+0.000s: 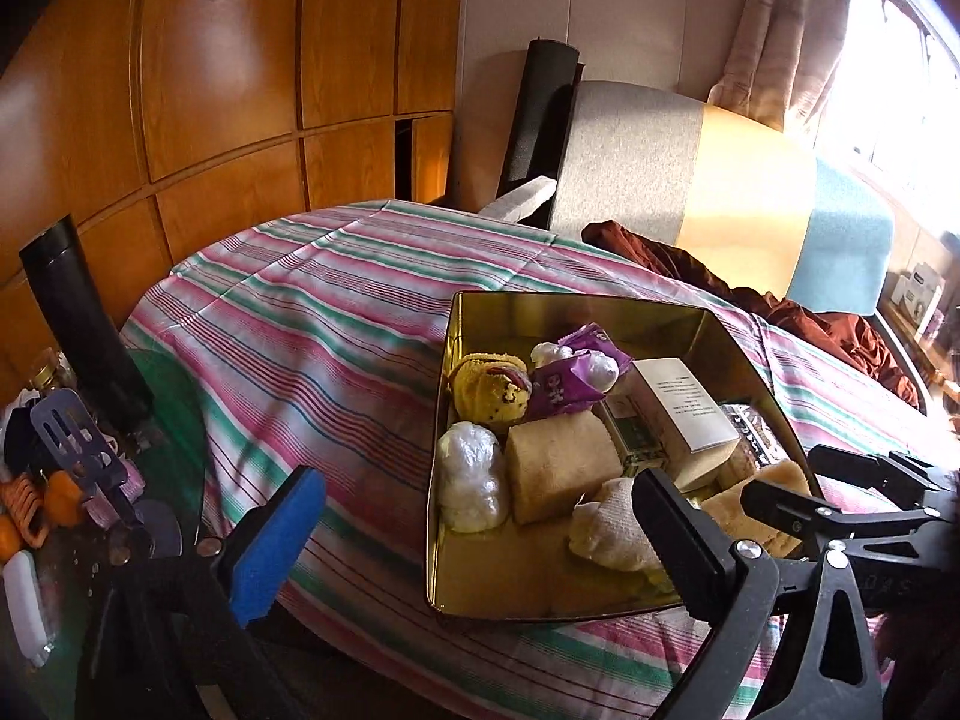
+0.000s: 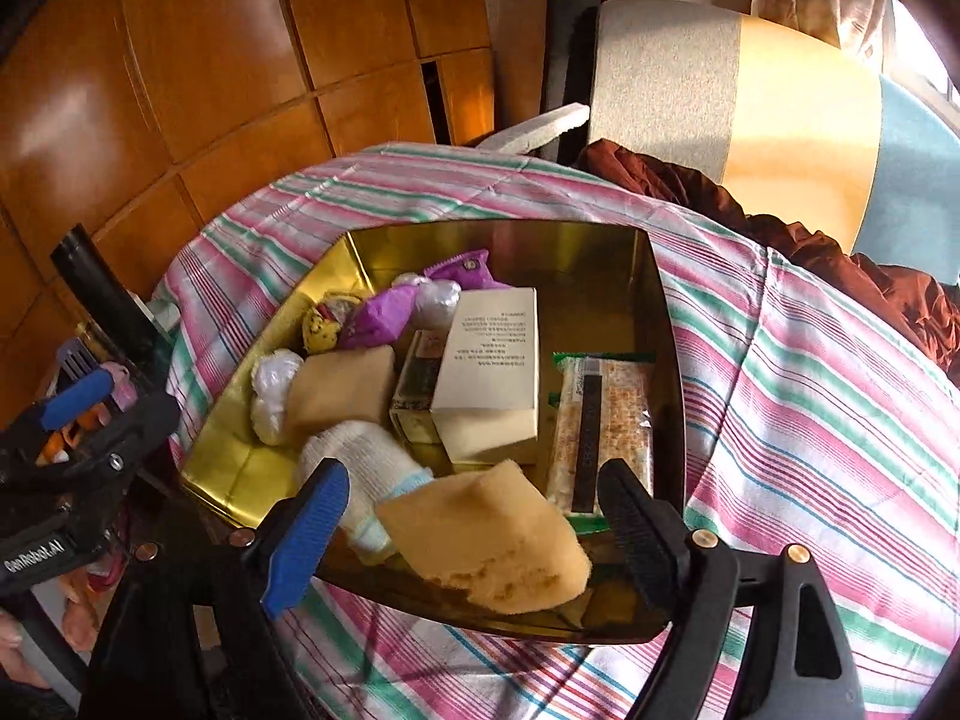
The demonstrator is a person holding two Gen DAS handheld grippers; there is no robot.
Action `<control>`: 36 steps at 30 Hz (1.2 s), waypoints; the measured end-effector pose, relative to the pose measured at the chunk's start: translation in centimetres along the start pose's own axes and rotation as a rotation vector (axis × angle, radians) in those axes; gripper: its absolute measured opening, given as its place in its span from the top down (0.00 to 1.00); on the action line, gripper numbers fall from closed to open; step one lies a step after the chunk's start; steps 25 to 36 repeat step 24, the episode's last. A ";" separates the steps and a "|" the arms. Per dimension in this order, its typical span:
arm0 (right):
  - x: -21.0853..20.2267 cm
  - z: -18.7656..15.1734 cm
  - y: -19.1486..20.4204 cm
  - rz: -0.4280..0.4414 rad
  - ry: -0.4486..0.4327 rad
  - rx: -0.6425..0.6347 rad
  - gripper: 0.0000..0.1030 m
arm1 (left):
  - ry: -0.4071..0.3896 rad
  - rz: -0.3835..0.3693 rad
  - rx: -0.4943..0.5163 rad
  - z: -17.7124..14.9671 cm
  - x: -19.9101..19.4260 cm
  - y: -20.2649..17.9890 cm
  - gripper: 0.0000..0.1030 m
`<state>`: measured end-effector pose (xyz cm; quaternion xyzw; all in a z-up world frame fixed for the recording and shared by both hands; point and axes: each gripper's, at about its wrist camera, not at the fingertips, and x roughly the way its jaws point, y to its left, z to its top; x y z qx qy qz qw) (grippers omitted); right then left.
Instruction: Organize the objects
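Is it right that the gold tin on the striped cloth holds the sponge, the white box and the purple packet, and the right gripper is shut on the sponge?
Not quite. The right gripper is open: in the right wrist view its pads stand clear either side of the sponge. The rest holds: gold tin on the striped cloth, with the white box and purple packet inside.

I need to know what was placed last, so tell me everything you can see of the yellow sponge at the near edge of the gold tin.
The yellow sponge is a thick, porous, tan-yellow foam block with rounded, slightly ragged edges. It lies tilted in the near part of the gold tin, leaning over the near rim. Its left end rests against a white rolled sock; a wrapped snack bar lies just beyond its right end. It sits between the open right gripper fingers, which do not touch it.
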<state>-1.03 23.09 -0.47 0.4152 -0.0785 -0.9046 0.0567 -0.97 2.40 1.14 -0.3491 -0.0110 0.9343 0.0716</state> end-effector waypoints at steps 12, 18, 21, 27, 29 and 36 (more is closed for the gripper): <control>-2.4 -2.1 0.5 -0.217 -0.063 0.030 0.13 | -0.041 0.084 0.004 -0.1 -2.3 -0.7 0.00; -3.6 -3.1 0.0 -0.310 -0.105 0.046 0.13 | -0.043 0.079 0.007 -1.0 -2.8 -1.3 0.00; -3.8 -3.1 -0.2 -0.314 -0.108 0.051 0.13 | -0.064 0.069 0.005 -1.3 -3.2 -1.5 0.01; -3.8 -3.0 -0.1 -0.314 -0.112 0.043 0.13 | -0.078 0.065 0.024 -1.4 -3.5 -1.8 0.01; -3.8 -3.0 -0.1 -0.314 -0.112 0.043 0.13 | -0.078 0.065 0.024 -1.4 -3.5 -1.8 0.01; -3.8 -3.0 -0.1 -0.314 -0.112 0.043 0.13 | -0.078 0.065 0.024 -1.4 -3.5 -1.8 0.01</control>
